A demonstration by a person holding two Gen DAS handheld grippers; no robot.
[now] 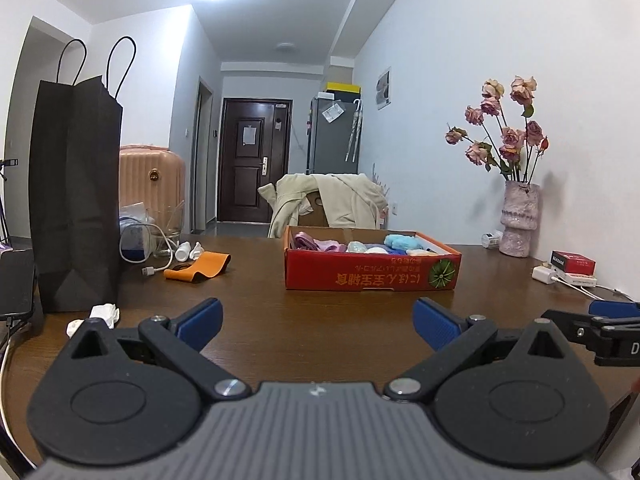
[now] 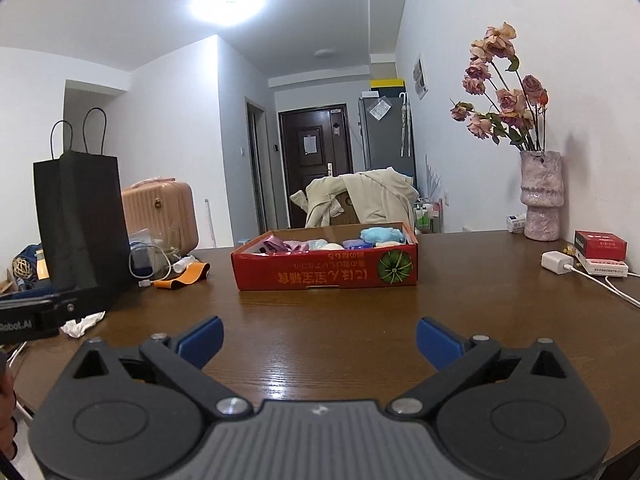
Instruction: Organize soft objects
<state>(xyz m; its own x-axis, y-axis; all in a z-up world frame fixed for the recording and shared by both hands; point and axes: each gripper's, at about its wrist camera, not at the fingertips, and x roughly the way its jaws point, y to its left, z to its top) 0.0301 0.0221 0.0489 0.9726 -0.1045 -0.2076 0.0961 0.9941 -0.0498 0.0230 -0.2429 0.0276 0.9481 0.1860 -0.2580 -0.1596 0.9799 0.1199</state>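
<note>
A red cardboard box (image 1: 360, 276) (image 2: 316, 276) sits mid-table and holds several soft items in purple, pink, white and light blue (image 1: 402, 241) (image 2: 380, 235). An orange soft band (image 1: 198, 266) (image 2: 182, 276) lies on the table to the box's left. My left gripper (image 1: 318, 322) is open and empty, low over the table in front of the box. My right gripper (image 2: 320, 340) is open and empty, also in front of the box. Part of the right gripper shows at the right edge of the left wrist view (image 1: 600, 326).
A black paper bag (image 1: 76, 196) (image 2: 82, 224) stands at the left, with crumpled white tissue (image 1: 105, 314) (image 2: 82, 324) at its foot. A white cable and glass (image 1: 168, 232) lie behind the band. A vase of dried roses (image 1: 518, 220) (image 2: 542, 196), boxes and a charger (image 2: 558, 260) are at the right.
</note>
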